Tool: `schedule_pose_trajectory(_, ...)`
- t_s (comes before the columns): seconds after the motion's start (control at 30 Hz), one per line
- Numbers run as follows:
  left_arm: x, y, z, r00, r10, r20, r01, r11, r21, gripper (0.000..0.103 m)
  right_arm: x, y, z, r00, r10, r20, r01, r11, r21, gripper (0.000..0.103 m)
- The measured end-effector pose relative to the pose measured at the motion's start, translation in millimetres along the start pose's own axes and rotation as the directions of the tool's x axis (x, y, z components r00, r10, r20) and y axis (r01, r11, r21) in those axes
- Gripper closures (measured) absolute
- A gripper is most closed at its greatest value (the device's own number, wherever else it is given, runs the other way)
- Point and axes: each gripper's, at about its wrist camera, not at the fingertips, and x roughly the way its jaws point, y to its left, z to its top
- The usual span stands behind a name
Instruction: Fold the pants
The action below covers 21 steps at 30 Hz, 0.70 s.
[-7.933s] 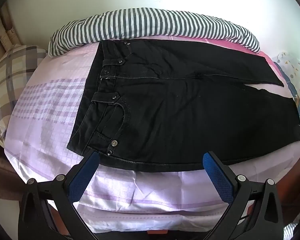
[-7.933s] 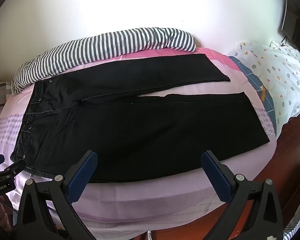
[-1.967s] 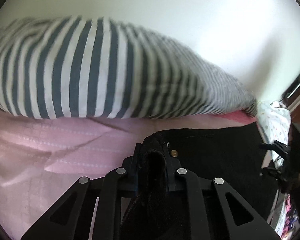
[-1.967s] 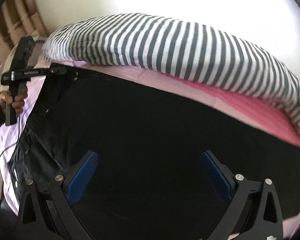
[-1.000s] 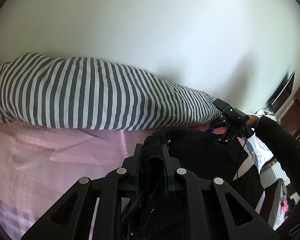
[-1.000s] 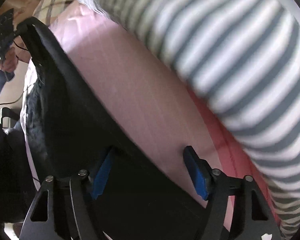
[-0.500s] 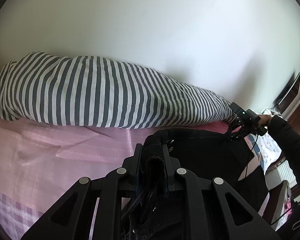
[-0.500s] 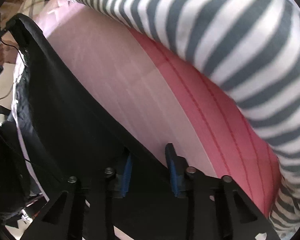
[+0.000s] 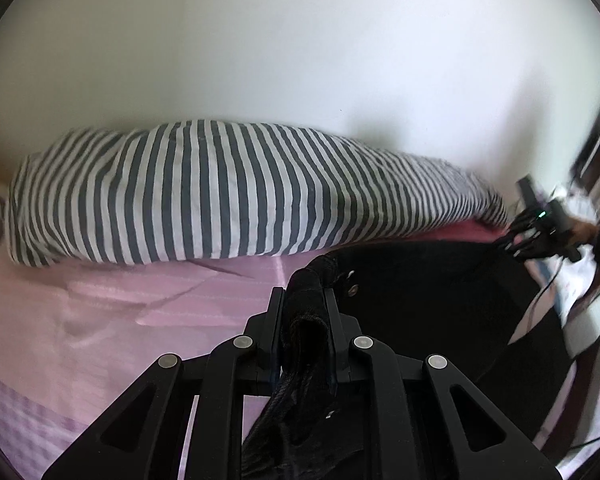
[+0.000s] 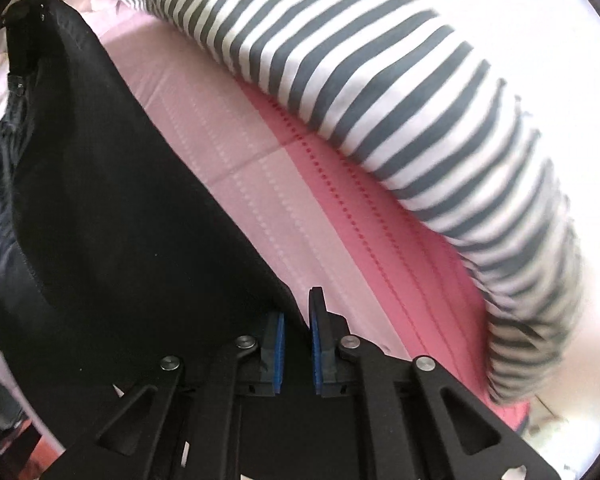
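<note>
Black pants (image 9: 420, 280) are recorded. The pillow (image 9: 220, 192) is striped grey and white. The bed sheet (image 10: 260, 168) is pale pink, with a deeper pink band (image 10: 380, 240). The wall (image 9: 300, 40) is white. Blue pads (image 10: 278, 356) are noted on the black right claw (image 10: 298, 354).

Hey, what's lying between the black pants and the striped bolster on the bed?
Only bare sheet: a pale pink band beside the pants, then a deeper pink band under the bolster. The right wrist view shows it best.
</note>
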Motion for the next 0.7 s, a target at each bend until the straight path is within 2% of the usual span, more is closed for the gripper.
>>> schedule_pose_trajectory(0.13,-8,-12,-2,1.0,0.027,-0.006,-0.026,0.995,0.101,0.086,-30,29,-23,0.991,-0.133,0.026,0.131,0.99,0.056,0.097)
schedule_pose_trajectory(0.23,-21,-17,-9,1.0,0.014,-0.006,-0.013,0.993,0.119,0.086,-51,57,-49,0.976,-0.214,0.042,0.21,0.974,0.087,0.098)
schedule_pose_trajectory(0.53,-81,-44,-55,1.0,0.008,0.022,-0.012,0.977,0.211,0.086,-93,100,-116,0.951,-0.288,0.107,0.252,0.93,0.266,0.099)
schedule_pose_trajectory(0.7,-101,-56,-93,1.0,0.0,-0.001,0.0,0.969,0.248,0.086,-103,136,-157,0.956,-0.272,0.112,0.224,0.92,0.322,0.099)
